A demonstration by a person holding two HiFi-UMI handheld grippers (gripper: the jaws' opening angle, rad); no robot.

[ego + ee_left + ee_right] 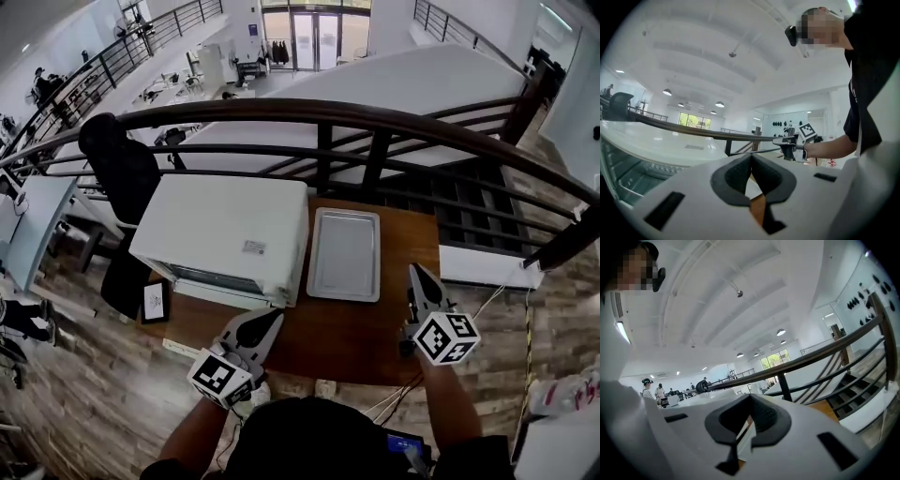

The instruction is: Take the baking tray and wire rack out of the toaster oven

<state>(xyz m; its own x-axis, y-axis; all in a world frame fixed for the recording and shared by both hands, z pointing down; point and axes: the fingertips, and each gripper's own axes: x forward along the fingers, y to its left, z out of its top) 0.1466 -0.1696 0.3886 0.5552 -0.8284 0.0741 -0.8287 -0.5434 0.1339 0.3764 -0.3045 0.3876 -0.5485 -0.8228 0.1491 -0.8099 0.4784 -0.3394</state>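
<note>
The white toaster oven (223, 228) stands on the left half of the wooden table (361, 336), its glass front facing me. The silver baking tray (345, 253) lies flat and empty on the table just right of the oven. In the left gripper view, thin bars show behind the oven's front (622, 172); I cannot tell if they are the wire rack. My left gripper (274, 320) hangs shut and empty near the oven's front right corner. My right gripper (413, 271), also shut and empty, is above the table right of the tray and also shows as the right gripper (788, 141) in the left gripper view.
A dark curved railing (375, 120) runs right behind the table, with stairs (487, 202) beyond it. A black office chair (120, 169) stands left of the oven. A small framed card (155, 302) sits at the table's left front corner. Cables (403, 394) hang off the front edge.
</note>
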